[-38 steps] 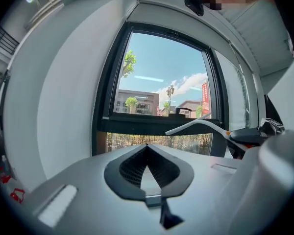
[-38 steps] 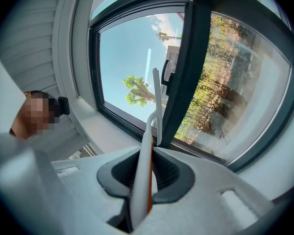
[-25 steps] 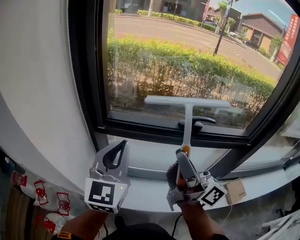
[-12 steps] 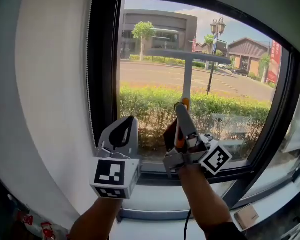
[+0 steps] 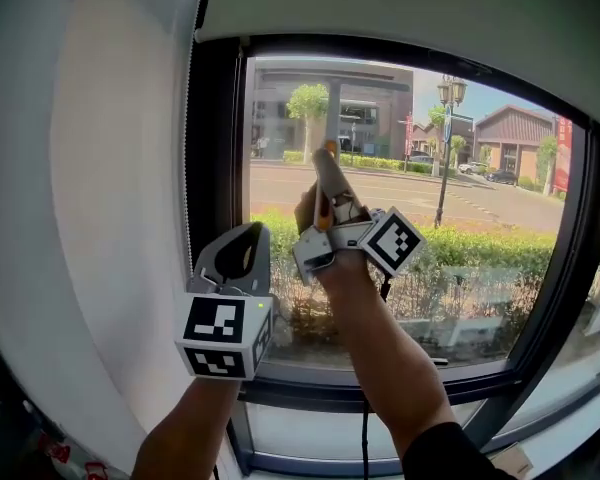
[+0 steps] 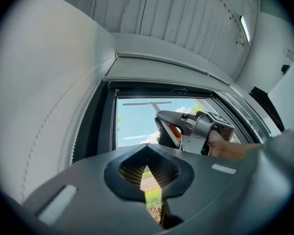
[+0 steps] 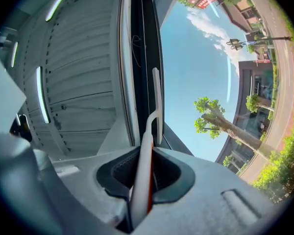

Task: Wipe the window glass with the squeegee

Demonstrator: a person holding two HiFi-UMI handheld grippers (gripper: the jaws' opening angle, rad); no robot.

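Gripping the squeegee (image 7: 156,106) by its slim, smooth white handle with the orange stripe, the right tool (image 7: 146,168) has its ribbed dark pads clamped on it; the shaft points up the window glass (image 5: 480,218) and its long flat blade lies crosswise, high on the pane, just beneath the top rail of the dark frame (image 5: 215,218); clear glass stretches wide below and to the right of the blade. Left tool (image 6: 148,148) hangs lower, beside the frame's left upright, grey jaws closed together on nothing; matte white wall (image 5: 110,218) runs close on its left.
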